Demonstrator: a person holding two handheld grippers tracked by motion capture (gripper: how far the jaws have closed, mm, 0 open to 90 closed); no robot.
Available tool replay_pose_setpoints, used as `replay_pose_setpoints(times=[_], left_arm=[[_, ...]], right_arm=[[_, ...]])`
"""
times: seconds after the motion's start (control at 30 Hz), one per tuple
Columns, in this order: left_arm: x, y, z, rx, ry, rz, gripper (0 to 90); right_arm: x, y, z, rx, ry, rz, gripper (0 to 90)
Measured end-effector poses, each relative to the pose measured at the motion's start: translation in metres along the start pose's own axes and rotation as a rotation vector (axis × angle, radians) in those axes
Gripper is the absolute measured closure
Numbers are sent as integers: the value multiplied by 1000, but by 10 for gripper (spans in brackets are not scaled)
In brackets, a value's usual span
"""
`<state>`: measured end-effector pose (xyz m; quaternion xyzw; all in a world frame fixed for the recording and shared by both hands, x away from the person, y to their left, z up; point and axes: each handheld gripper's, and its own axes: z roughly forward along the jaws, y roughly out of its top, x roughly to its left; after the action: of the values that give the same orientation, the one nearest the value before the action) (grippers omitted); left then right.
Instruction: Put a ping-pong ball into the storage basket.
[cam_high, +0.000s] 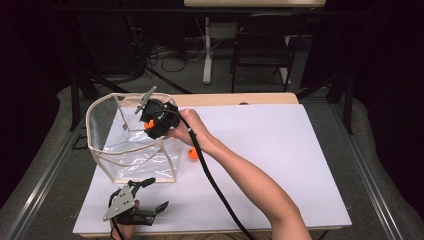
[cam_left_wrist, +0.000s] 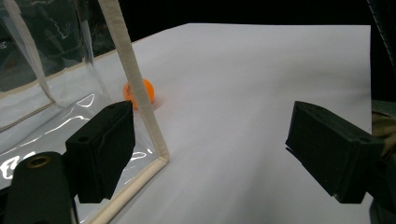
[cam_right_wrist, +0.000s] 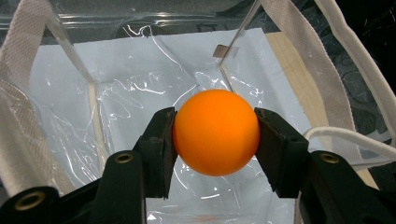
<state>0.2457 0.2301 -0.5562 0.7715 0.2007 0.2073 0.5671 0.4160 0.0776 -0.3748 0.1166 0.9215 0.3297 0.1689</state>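
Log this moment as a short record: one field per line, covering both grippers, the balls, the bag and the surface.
work in hand: putting orange balls into a clear bag
right gripper: shut on the held ball, above the bag's open top
left gripper: open, nothing between its jaws, by the bag's near corner
clear bag: upright, open at the top, cream-trimmed edges
second ball: on the white sheet, outside the bag, beside its right wall
white sheet: covers the tabletop
bag contents: no ball visible inside
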Motion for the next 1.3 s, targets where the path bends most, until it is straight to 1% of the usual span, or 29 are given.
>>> replay_pose_setpoints(times=[0.1,0.13,0.17,0.23,0.33,0.43,0.57,0.63,0.77,0.83,1.0,1.3], left_arm=[[0,0,0,0,0,-1,156],[0,0,0,0,1,-1,156],[0,0,0,0,0,-1,156],[0,0,0,0,0,0,156],[0,0,0,0,-1,-1,156],[1,0,0,0,-1,0,156],[0,0,0,0,-1,0,156],[0,0,0,1,-1,-1,156],[0,0,1,3,-3,-9,156],[0,0,1,5,-5,-4,156],[0,0,1,1,0,-2,156],[0,0,1,3,-2,-2,156]], right_arm=[[0,0,0,4,0,4,500],[-1,0,0,1,-1,7,463],[-1,-1,0,-3,-7,16,404],[-2,-1,-2,-14,-8,36,316],[-6,-3,-7,-44,-9,67,213],[-11,-6,-14,-68,-7,82,150],[-17,-11,-23,-102,7,102,119],[-20,-13,-28,-109,15,108,91],[-23,-16,-36,-119,13,111,63],[-24,-17,-40,-130,16,115,49],[-21,-20,-48,-136,24,105,39],[-20,-36,-60,-148,20,108,31]])
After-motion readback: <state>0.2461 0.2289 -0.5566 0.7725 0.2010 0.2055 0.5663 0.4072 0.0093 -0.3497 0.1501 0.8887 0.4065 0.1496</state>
